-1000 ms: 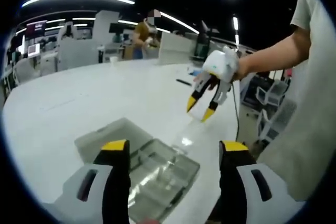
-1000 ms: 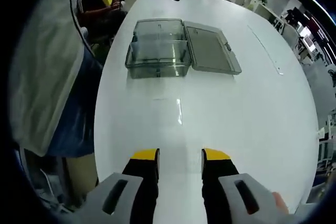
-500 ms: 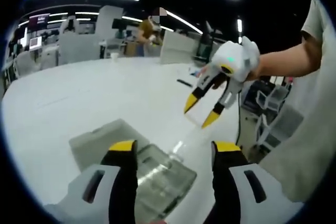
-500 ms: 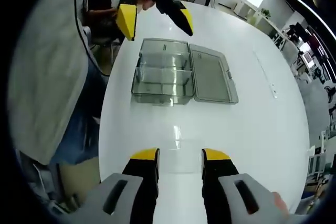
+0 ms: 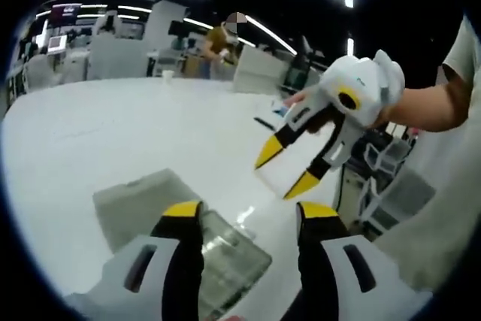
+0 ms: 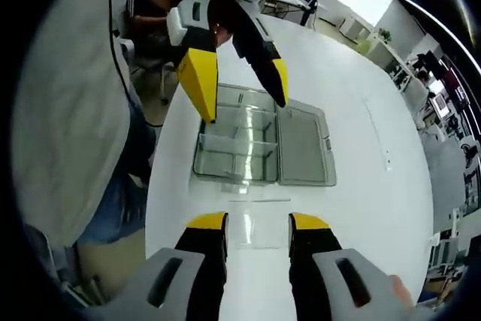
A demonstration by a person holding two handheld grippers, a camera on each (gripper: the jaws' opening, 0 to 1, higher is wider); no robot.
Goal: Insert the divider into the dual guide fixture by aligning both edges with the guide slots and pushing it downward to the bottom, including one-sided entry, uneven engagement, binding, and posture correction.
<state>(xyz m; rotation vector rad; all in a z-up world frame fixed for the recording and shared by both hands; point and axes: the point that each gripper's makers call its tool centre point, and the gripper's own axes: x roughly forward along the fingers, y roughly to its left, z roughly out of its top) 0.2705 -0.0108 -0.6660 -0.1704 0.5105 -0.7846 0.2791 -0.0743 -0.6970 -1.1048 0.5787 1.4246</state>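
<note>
1. Left gripper view: the left gripper (image 5: 248,219) hangs with its jaws apart and nothing between them. The clear box (image 5: 225,264), which serves as the guide fixture, lies on the white table (image 5: 113,133) just below and between these jaws, with its open lid (image 5: 139,204) on the left jaw's outer side.
2. Left gripper view: the right gripper (image 5: 289,167) is ahead of the left jaws and above them, tips spread. A faint transparent sheet, apparently the divider (image 5: 279,172), sits between those tips; whether they clamp it cannot be told.
3. Right gripper view: the right gripper's own jaws rise with a small gap, and a clear sheet edge, probably the divider (image 6: 257,216), spans just ahead of them. Firm contact cannot be confirmed.
4. Right gripper view: the box lies beyond the tips, under the left gripper, which hovers over it.
5. Recommended procedure: steady the box with the left gripper, hold the divider square to the slots, enter both edges together, and press down evenly. If one side binds, lift slightly and level it.
</note>
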